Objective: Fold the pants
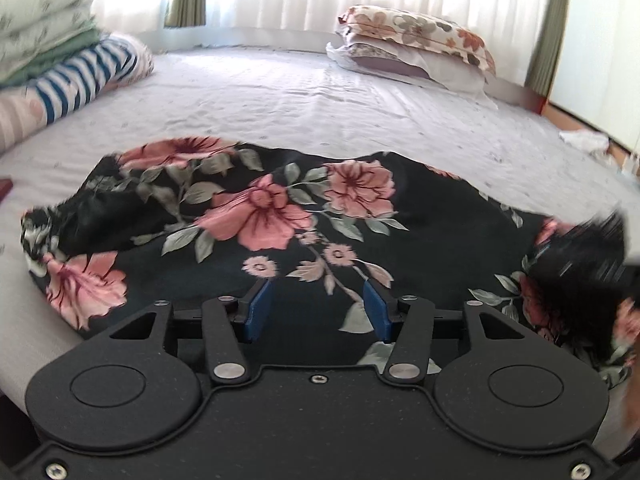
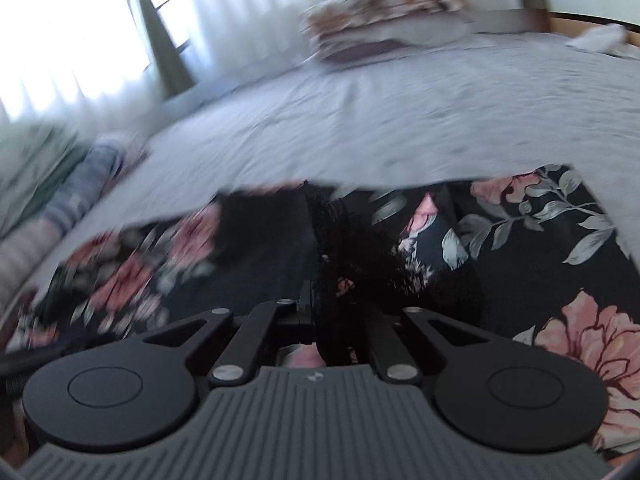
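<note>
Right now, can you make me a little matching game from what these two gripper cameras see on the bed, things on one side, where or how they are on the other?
Things:
1. floral pants
2. flowered pillows
3. left gripper
4. right gripper

States:
A. jaws apart, nothing pinched between the blue pads
B. shut on a bunch of black fabric
C. stacked at the far side of the bed, by the curtains
D. spread across the near part of the sheet

Pairs: 1-D, 2-C, 3-A, 4-B

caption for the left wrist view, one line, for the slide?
Left gripper, jaws open, above black floral pants spread on a bed.
</note>
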